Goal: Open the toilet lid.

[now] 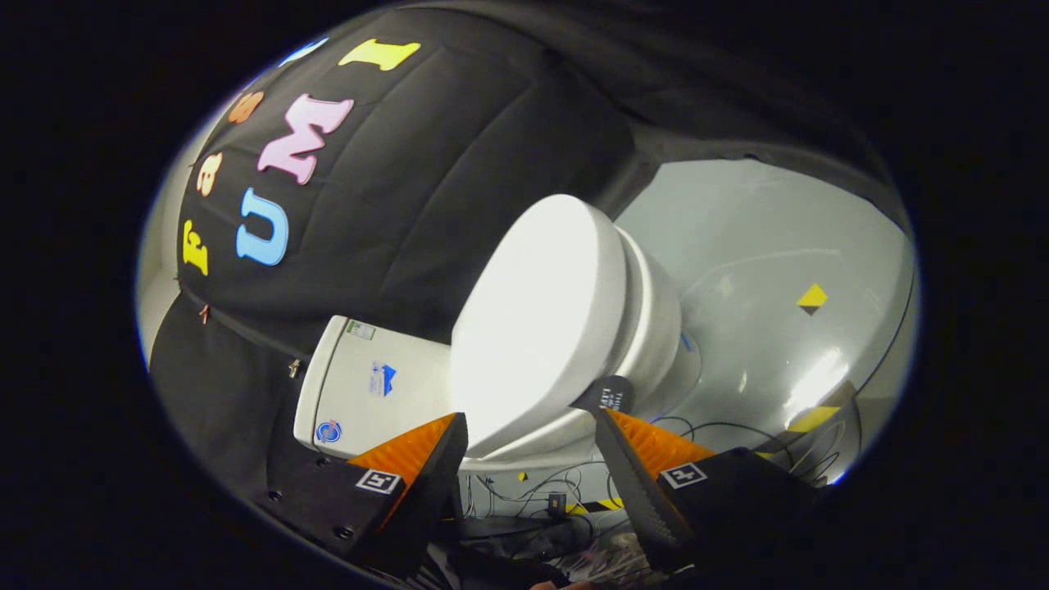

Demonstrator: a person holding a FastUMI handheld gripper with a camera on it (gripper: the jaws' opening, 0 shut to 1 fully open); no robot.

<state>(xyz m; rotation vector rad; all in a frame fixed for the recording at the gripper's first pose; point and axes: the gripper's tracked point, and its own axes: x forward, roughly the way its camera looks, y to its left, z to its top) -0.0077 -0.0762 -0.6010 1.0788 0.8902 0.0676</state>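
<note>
The view is rolled to one side, so the white toilet appears tilted. Its oval lid (pixel 541 319) lies down flat on the seat and bowl (pixel 656 336). The white tank (pixel 361 381) stands behind the lid, against the black cloth wall. My gripper (pixel 531 418) is open, and the near edge of the lid sits just ahead of and between the two fingertips. Neither finger presses on it. A small dark tab (pixel 610 397) sticks out from the lid's rim, right by one fingertip (pixel 606 422).
A pale glossy floor (pixel 778 246) spreads beyond the bowl, with yellow-and-black markers (pixel 812 298) on it. Loose black cables (pixel 557 492) and a small box lie on the floor near the toilet base, close to the fingers.
</note>
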